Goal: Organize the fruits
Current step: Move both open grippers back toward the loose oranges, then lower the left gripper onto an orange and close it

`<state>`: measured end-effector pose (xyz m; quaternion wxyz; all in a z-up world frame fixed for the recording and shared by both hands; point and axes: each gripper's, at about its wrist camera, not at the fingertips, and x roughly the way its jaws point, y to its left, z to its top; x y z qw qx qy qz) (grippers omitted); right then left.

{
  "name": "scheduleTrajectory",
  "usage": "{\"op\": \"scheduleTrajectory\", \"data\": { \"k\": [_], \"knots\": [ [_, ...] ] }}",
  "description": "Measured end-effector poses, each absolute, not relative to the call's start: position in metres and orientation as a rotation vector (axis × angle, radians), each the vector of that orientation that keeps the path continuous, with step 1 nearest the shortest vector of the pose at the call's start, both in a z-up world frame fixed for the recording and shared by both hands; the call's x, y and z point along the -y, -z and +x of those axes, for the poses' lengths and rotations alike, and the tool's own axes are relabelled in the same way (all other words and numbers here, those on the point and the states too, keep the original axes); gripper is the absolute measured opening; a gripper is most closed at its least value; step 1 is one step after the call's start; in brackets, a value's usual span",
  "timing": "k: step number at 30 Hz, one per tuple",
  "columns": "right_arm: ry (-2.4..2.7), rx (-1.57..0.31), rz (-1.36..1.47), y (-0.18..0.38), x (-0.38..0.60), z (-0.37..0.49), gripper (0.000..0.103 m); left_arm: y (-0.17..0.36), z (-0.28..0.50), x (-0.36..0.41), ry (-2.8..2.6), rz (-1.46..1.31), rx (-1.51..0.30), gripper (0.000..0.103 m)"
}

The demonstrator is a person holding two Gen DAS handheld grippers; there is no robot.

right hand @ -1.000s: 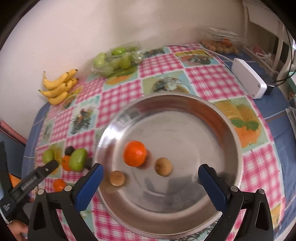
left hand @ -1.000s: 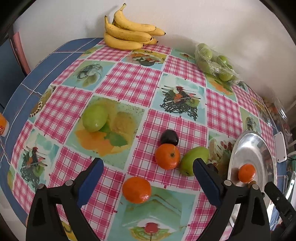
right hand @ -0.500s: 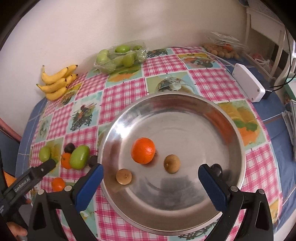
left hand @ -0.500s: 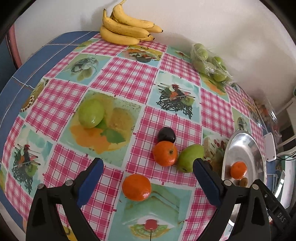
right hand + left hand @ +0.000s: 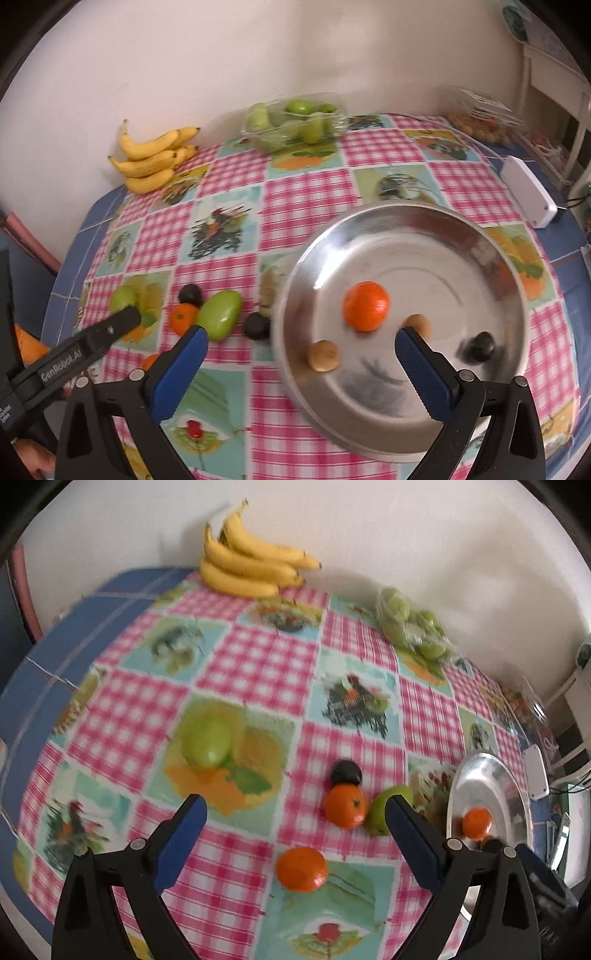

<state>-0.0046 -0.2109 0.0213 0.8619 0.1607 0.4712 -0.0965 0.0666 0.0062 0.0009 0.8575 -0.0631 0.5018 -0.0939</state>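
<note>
In the left wrist view my left gripper (image 5: 291,818) is open and empty above the checked tablecloth. Between and ahead of its fingers lie two oranges (image 5: 302,868) (image 5: 346,805), a dark plum (image 5: 346,772) and a green mango (image 5: 388,806); another green fruit (image 5: 206,745) lies further left. In the right wrist view my right gripper (image 5: 299,343) is open and empty over the near rim of a steel bowl (image 5: 406,229). The bowl holds an orange (image 5: 366,311), two small brown fruits (image 5: 324,355) (image 5: 417,325) and a dark fruit (image 5: 480,346). A dark fruit (image 5: 256,325) lies just left of the bowl.
Bananas (image 5: 251,566) and a clear pack of green fruit (image 5: 295,120) lie by the back wall. A white box (image 5: 528,195) and another clear pack (image 5: 476,118) sit at the right. The table edge curves close on the left. My left gripper's finger (image 5: 92,343) shows at left.
Both views have shifted and are blurred by motion. The right gripper has moved left, so the bowl now sits right of centre. A dark fruit now shows inside the bowl.
</note>
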Motion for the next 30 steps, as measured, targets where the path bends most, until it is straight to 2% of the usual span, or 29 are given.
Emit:
{"op": "scheduleTrajectory", "data": {
  "k": [6,14,30],
  "knots": [
    [0.107,-1.027,0.300,-0.015,0.173,0.003,0.103,-0.014,0.071,-0.038,0.108,-0.149,-1.012,0.097],
    [0.008,-1.080,0.301,-0.005,0.135,0.015,0.103,0.001,0.077,-0.080,0.027,-0.231,-1.107,0.097],
    [0.025,-1.266,0.319,0.032,0.128,0.019,0.103,0.036,0.075,-0.050,0.153,-0.226,-1.292,0.097]
  ]
}}
